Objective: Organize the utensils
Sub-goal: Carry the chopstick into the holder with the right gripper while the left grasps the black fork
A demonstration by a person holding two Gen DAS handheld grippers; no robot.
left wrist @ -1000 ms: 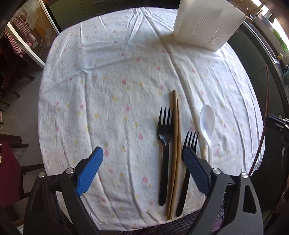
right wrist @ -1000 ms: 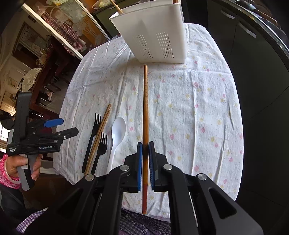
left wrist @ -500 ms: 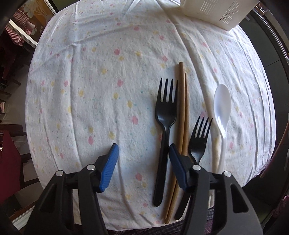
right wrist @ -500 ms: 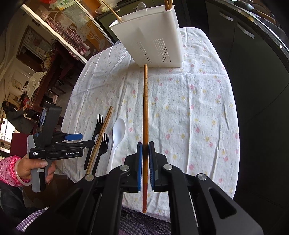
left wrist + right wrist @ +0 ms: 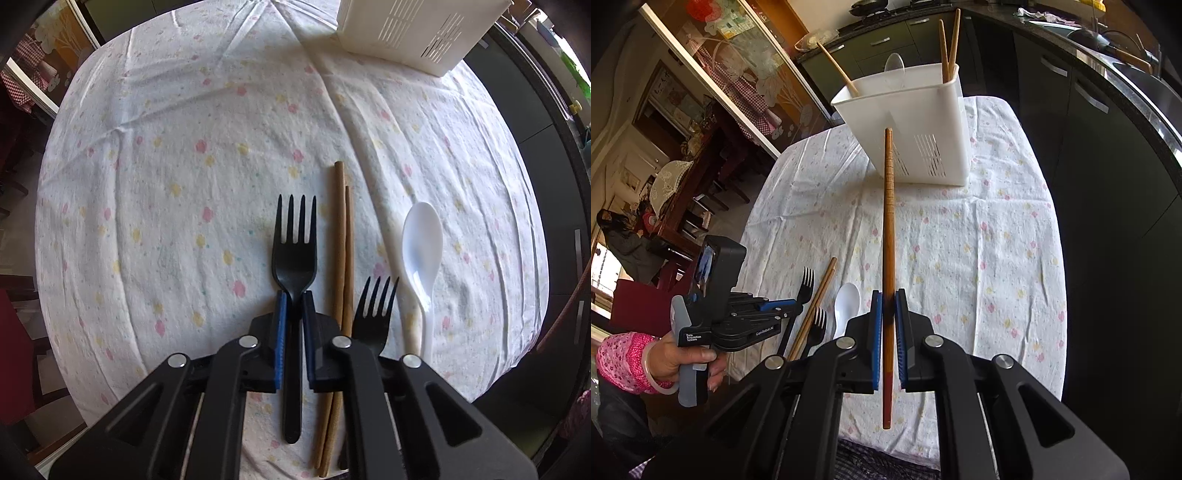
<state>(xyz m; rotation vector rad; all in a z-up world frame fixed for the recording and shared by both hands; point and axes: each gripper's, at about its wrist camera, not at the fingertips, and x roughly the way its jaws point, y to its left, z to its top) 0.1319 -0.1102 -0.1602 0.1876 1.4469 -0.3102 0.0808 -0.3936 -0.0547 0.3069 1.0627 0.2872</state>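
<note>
The left gripper (image 5: 293, 321) clamps the neck of a black fork (image 5: 294, 254) lying on the cloth-covered table (image 5: 166, 177), beside two chopsticks (image 5: 341, 258), a second fork (image 5: 373, 314) and a white spoon (image 5: 423, 251). The right gripper (image 5: 886, 332) holds a reddish chopstick (image 5: 888, 229) pointing toward the far white utensil holder (image 5: 916, 122).

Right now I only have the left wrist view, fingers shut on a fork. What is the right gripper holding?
Observer: The right gripper is shut on a dark chopstick that points at the caddy.
Operator: What's in the caddy?
Observer: Two chopsticks stand at its right end, a single chopstick leans at the left, and a clear spoon sits between them.
</note>
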